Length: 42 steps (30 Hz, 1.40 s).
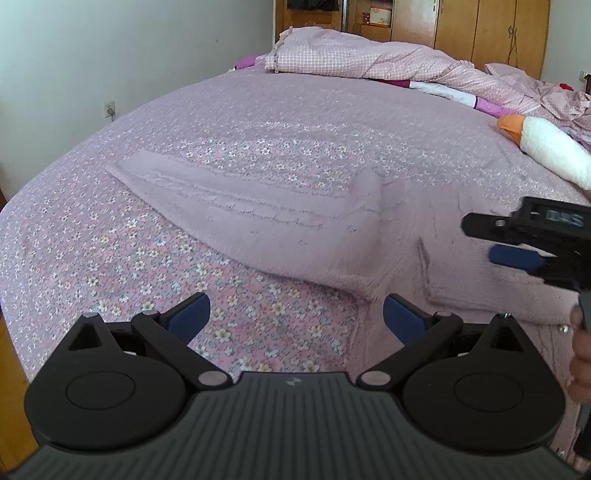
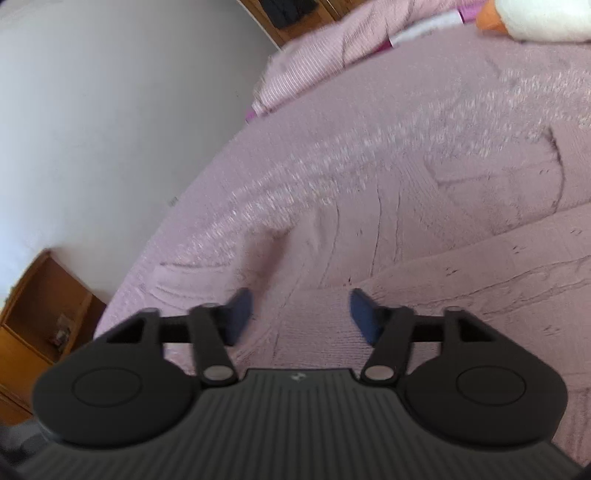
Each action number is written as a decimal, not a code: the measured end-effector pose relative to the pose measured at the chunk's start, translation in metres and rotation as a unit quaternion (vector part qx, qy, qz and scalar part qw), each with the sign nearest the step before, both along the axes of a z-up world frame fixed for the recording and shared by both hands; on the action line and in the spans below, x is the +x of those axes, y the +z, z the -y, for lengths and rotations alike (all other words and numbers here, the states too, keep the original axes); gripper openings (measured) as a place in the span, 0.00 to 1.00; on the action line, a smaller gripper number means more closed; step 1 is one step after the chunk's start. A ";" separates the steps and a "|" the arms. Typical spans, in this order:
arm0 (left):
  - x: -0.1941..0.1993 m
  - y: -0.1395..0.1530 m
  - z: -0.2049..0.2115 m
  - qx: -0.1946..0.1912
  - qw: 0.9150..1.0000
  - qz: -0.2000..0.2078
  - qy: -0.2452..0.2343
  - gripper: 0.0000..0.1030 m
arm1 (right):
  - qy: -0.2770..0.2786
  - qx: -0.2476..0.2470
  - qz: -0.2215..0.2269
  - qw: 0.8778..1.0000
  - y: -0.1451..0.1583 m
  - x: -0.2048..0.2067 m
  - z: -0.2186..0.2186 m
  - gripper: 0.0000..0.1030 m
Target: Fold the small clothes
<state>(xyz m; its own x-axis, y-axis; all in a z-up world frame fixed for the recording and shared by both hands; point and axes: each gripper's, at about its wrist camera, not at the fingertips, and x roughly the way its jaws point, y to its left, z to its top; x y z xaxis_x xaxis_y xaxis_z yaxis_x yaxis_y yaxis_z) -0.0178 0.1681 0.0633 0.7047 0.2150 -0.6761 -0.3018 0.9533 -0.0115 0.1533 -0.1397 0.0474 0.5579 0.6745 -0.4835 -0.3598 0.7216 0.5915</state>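
Note:
A pale pink knitted garment [image 1: 280,214] lies flat on the flowered bedspread [image 1: 147,266], one long sleeve [image 1: 207,184] stretched out to the left. My left gripper [image 1: 297,317] is open just above the bedspread, close to where the sleeve meets the body, with nothing between its blue pads. My right gripper [image 1: 495,242] hovers over the garment's body at the right. In the right wrist view the right gripper [image 2: 299,310] is open and empty, low over the knit garment [image 2: 461,277]; that view is blurred.
A crumpled checked quilt [image 1: 369,55] is piled at the bed's far end. A white plush toy with an orange beak [image 1: 546,147] lies at the right. Wooden wardrobes [image 1: 480,29] stand behind; a wooden nightstand [image 2: 40,314] sits by the wall. A hand [image 1: 581,354] shows at the right edge.

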 end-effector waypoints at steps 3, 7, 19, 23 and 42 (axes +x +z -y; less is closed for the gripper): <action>0.007 0.003 0.004 -0.008 1.000 0.003 -0.011 1.00 | 0.005 -0.013 0.020 1.000 0.008 -0.007 0.015 0.63; 0.023 0.006 0.016 -0.016 0.999 0.009 -0.034 1.00 | -0.028 -0.031 0.026 0.999 0.010 -0.011 0.050 0.63; 0.080 -0.025 0.064 -0.019 0.994 -0.036 -0.097 0.99 | -0.177 -0.135 0.015 0.975 -0.005 -0.033 0.163 0.64; 0.096 -0.036 0.076 -0.017 0.992 -0.044 -0.117 0.91 | -0.209 -0.156 0.012 0.965 -0.013 -0.037 0.184 0.63; 0.123 -0.040 0.096 0.023 0.988 -0.001 -0.153 0.11 | -0.233 -0.178 0.035 0.955 -0.031 -0.046 0.192 0.60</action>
